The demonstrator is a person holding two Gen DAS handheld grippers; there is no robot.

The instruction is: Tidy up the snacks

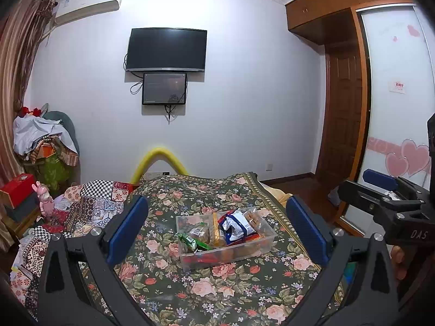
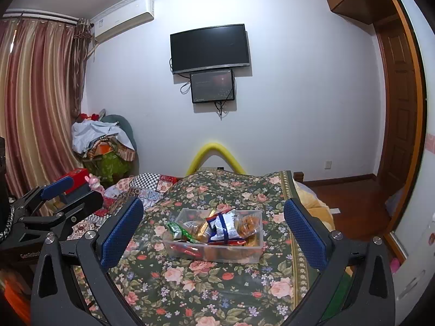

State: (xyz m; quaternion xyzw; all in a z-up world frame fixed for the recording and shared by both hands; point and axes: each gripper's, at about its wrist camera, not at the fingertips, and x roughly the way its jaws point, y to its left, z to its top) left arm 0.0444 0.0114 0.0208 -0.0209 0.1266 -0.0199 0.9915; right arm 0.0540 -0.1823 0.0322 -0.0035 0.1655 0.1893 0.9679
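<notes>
Snacks (image 1: 231, 229) sit heaped in clear plastic bin (image 1: 267, 240) on floral bedspread (image 1: 206, 293), probably corralled for sorting; left gripper (image 1: 217, 233) and right gripper (image 2: 214, 233) hover wide open, empty, well short of bin.

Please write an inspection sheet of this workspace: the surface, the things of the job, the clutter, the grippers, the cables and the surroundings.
Surface: floral bedspread on a bed.
Job's things: clear plastic bin on the bedspread, full of snacks; blue-white packet and green packet on top.
Clutter: patchwork quilt, pink toy, red box, heap of clothes to the left.
Grippers: left hand-held gripper open, empty; right hand-held gripper open, empty; both short of the bin.
Cables: loose wires under the wall screens.
Surroundings: television, air conditioner, curtain, wooden door.
</notes>
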